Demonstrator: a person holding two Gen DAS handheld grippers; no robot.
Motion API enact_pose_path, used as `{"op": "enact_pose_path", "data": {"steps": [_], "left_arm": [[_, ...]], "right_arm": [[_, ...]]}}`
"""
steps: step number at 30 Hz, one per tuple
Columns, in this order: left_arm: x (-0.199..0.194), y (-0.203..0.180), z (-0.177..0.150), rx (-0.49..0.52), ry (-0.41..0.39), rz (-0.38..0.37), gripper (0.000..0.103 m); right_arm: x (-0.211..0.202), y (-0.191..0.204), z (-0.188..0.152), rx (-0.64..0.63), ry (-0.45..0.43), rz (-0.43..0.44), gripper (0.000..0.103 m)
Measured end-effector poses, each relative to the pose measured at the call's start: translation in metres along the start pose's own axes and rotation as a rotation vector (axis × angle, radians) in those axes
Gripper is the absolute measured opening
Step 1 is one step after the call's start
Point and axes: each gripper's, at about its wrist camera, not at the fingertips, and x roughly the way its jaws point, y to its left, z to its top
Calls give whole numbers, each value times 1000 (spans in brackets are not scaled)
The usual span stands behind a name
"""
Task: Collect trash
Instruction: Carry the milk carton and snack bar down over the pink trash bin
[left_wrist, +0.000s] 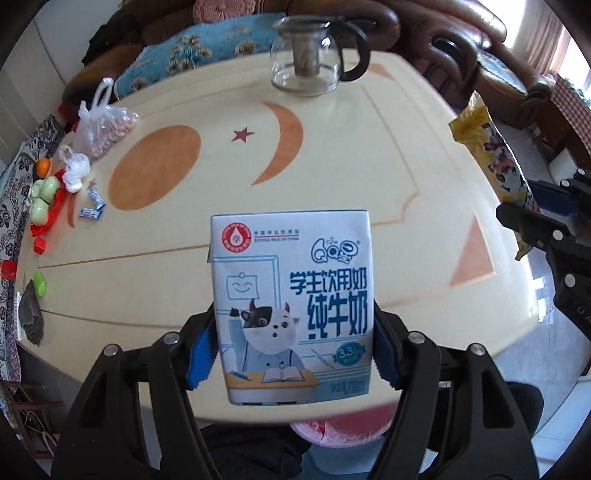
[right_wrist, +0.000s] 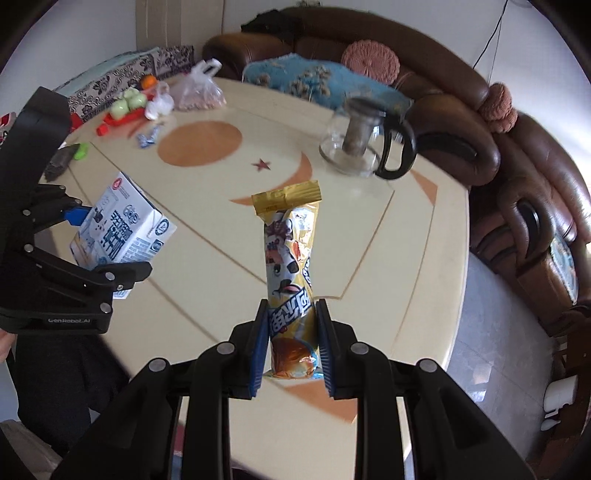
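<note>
Left wrist view, left to right. Table (left_wrist: 332, 206) cream with orange inlays. Far left edge: green clip (left_wrist: 40, 283), red scraps (left_wrist: 40, 244), pale green round pieces (left_wrist: 43, 197), small orange fruit (left_wrist: 43, 165). Blue-white candy wrapper (left_wrist: 94, 206) lies flat just beside them. Crumpled white bag (left_wrist: 75, 168) next to a knotted clear plastic bag (left_wrist: 101, 123) holding pinkish small items, can't tell what.

Centre: left tongs (left_wrist: 295, 354) clamped on a milk carton (left_wrist: 291, 306), blue pads pressed on both side faces, carton upright, lifted off the table at the near edge, printed front toward the camera. Pink bin rim (left_wrist: 343, 430) shows below the carton, past the table's near edge; contents not visible.

Back centre: glass teapot (left_wrist: 308, 55) with black handle, metal infuser inside, otherwise looks empty of liquid.

Right: yellow snack wrapper (left_wrist: 495, 162) seen at the table's right edge, held by the right tongs.

Right wrist view: left tongs (right_wrist: 85, 240) at left with the carton tilted. Centre: right tongs (right_wrist: 291, 332) closed on the yellow snack wrapper, pads gripping its lower part, the wrapper standing up with its gold crimped end on top, held above the table. Teapot right of it on the table. Brown sofa (right_wrist: 517, 177) behind, blue cushion (right_wrist: 317, 79) on it.
</note>
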Motion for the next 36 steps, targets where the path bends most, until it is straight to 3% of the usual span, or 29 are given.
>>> {"op": "enact_pose_path", "data": {"steps": [8,19,26,36], "left_arm": [[-45,-4,-53,26,-65,3,68],[-71,6,-121,12,-81,-5,68],[-74,7,-149,12,-84,-30,68],[-42,-5,-193,36,-24,-84,68]], "right_arm": [[-66,47,-26,-20,-62,-2,25],[-110,104,-72,-42,-85,11,25],[-121,129,-98,-33,-90,38,25],[-103,161,-144,-19,-45,80,25]]}}
